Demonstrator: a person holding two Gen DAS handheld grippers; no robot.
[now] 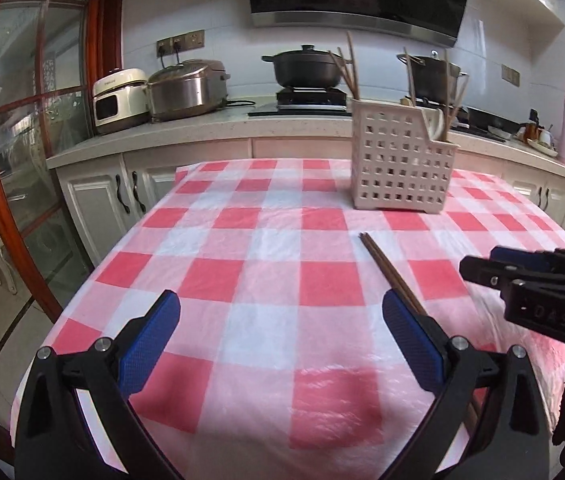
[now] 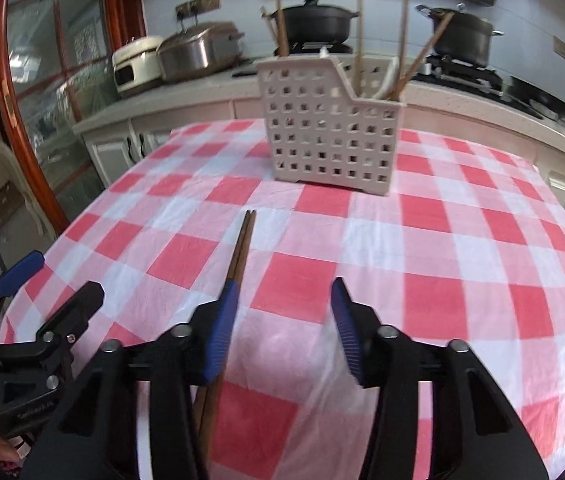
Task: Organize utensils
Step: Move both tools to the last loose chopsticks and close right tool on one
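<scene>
A table point(image 1: 242, 320) with a red and white checked cloth is seen in both views; two brown chopsticks point(image 1: 386, 268) are laid side by side near the middle of it, with their tips pointed at the far edge. One white basket with holes point(image 1: 398, 164) is stood near the far edge; more sticks are held upright in it, but they cannot be counted well. The left gripper point(image 1: 282, 328) is held wide open over the near edge with nothing between its blue pads. The near ends of the chopsticks are hidden behind a pad in both views. The right gripper point(image 2: 284, 320) is shown whole only in the right view; it is partly open; the chopsticks are passed under its left pad, and touch cannot be told. Two pots are seen on the stove.
</scene>
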